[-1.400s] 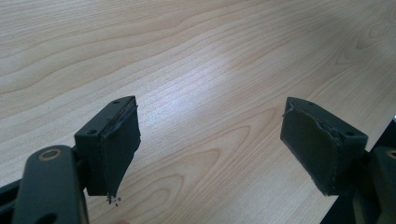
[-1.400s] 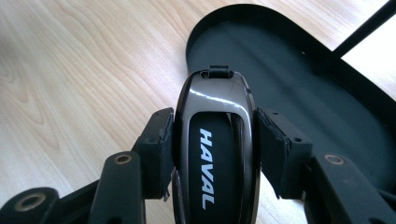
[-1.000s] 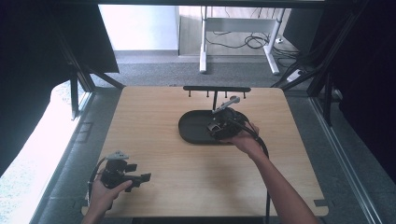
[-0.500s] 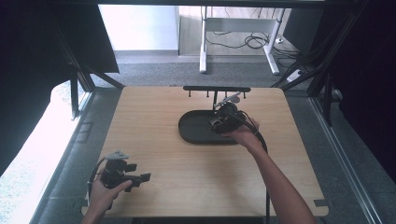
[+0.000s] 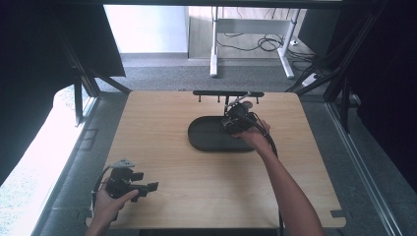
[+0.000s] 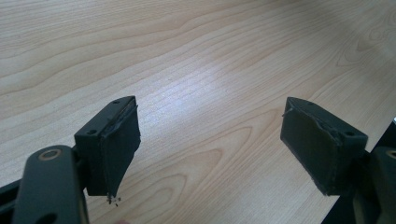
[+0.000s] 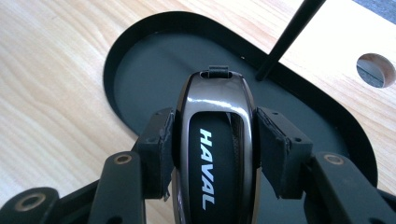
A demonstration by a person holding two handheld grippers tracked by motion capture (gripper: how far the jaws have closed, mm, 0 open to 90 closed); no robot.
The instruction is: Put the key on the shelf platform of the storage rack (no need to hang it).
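Observation:
A glossy dark car key fob (image 7: 215,140) marked HAVAL is clamped between the pads of my right gripper (image 7: 215,149), which is shut on its two sides. It hangs over a black oval tray (image 7: 140,70) on the wooden table. In the high view the right gripper (image 5: 237,120) is above the tray's right end (image 5: 206,140), close to the thin black rack (image 5: 227,93) behind it. My left gripper (image 5: 142,186) rests near the table's front left corner, jaws wide open. In the left gripper view its pads (image 6: 119,140) have only bare wood between them.
A thin black rod (image 7: 289,37) of the rack rises from the tray's far side, just past the fob. A round hole (image 7: 376,70) sits in the tabletop beyond it. A cable (image 5: 268,142) trails from the right gripper along the forearm.
The right gripper with the fob has moved up the picture, toward the rack at the back of the tray. The left gripper has stayed in place.

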